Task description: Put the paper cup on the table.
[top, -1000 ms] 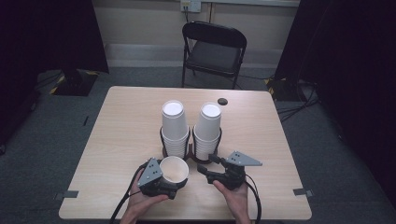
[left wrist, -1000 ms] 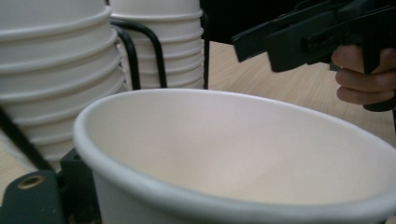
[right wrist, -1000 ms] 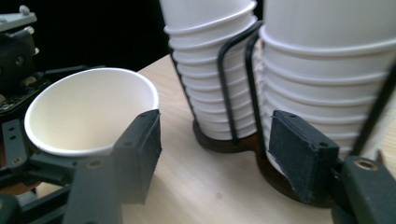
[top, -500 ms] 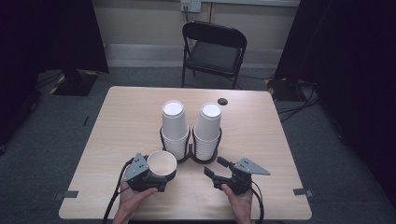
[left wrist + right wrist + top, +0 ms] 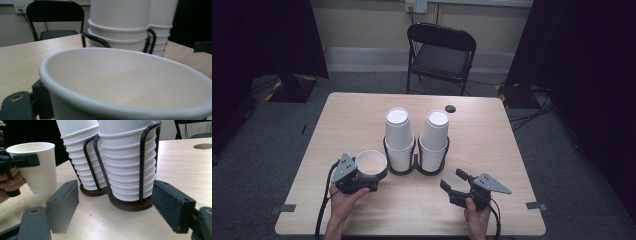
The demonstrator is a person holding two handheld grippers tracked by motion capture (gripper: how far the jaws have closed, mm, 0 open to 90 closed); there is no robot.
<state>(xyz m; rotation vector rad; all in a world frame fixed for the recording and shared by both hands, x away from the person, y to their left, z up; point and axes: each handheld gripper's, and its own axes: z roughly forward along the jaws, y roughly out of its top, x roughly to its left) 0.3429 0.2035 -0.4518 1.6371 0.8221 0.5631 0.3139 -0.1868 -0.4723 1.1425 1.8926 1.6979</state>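
At the near left of the surface (image 5: 347, 120), the left gripper (image 5: 362, 176) grasps a single paper cup (image 5: 371, 164), mouth up, held clear of the wood and just beside the black wire holder (image 5: 416, 159). That holder carries two upturned stacks of cups (image 5: 399, 137), side by side. The right gripper (image 5: 454, 182) sits near the right-hand stack with nothing between its jaws, which have just been opening and now stand wide apart.

The likely trouble is the thin cup wall: too hard a squeeze could crease or oval the rim, while a slack hold could let it tip or slide out. Setting it down askew might topple it, since it is light and empty. The free gripper, so near the holder, could also nudge the wire frame and rock both stacks.
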